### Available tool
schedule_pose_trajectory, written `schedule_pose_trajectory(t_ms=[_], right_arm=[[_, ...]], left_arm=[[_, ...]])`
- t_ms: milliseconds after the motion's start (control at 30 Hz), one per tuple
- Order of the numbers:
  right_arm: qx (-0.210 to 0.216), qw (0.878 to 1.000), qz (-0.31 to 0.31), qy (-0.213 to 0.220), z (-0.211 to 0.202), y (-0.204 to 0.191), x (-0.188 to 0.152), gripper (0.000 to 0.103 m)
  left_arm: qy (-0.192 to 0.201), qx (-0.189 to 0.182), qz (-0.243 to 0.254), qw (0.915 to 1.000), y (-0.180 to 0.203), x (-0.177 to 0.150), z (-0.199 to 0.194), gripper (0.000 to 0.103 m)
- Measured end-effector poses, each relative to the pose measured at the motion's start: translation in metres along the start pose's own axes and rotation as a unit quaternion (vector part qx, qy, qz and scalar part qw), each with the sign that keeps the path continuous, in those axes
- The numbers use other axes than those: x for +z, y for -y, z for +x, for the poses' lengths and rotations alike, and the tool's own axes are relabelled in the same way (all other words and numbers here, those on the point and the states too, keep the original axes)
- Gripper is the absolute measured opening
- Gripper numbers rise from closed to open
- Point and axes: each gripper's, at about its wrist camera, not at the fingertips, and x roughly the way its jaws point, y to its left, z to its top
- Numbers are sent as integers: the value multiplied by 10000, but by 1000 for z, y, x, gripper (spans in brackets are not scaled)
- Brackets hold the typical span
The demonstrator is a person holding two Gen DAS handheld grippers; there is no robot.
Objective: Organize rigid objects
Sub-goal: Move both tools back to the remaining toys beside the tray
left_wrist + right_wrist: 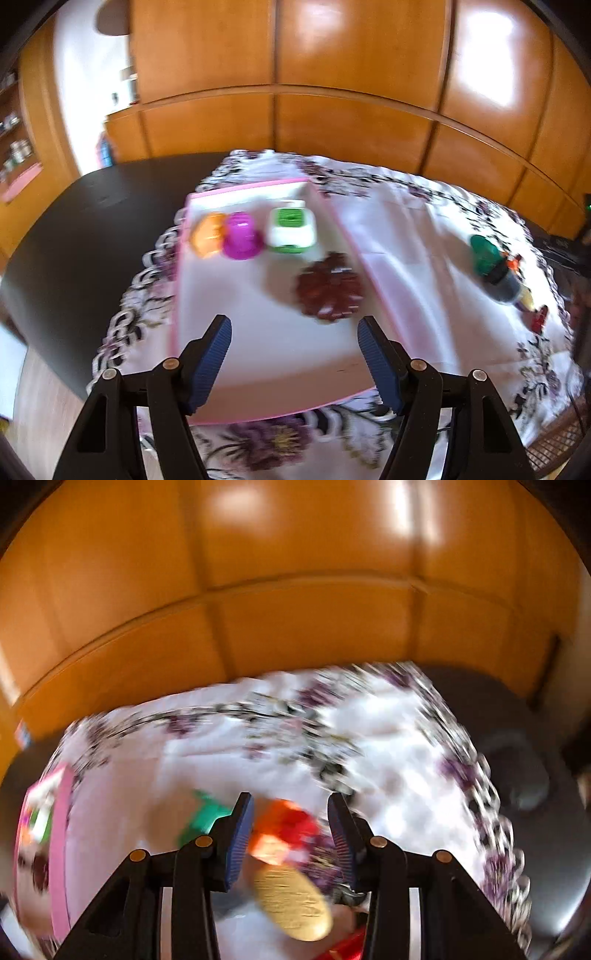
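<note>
In the left wrist view a pink-rimmed white tray (258,347) lies on a flowered cloth. It holds an orange piece (207,235), a magenta piece (242,236), a green and white piece (291,230) and a dark red flower-shaped piece (330,288). My left gripper (294,328) is open and empty above the tray's near half. A green piece (485,254) and a dark round piece (504,284) lie on the cloth to the right. In the blurred right wrist view my right gripper (290,812) is open over an orange-red piece (284,830) and a gold oval (291,901); a green piece (207,818) lies left of it.
The cloth (424,236) covers part of a dark table (85,236). Wooden cabinet doors (332,92) stand behind. The tray's pink edge (59,842) shows at the left of the right wrist view. A small red piece (539,319) lies near the cloth's right edge.
</note>
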Motion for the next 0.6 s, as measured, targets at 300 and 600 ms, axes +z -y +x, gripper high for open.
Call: schedule_pose_trajectory(t_ms=[300,600], right_arm=[[221,9993,272,-102,2,10,2,41],[352,9982,431,-213,5,13,2,41]], left_arm=[[-146,-840,900,9923,80,20,15,71],[-571,-1582,1259,9777,149,41,48,65]])
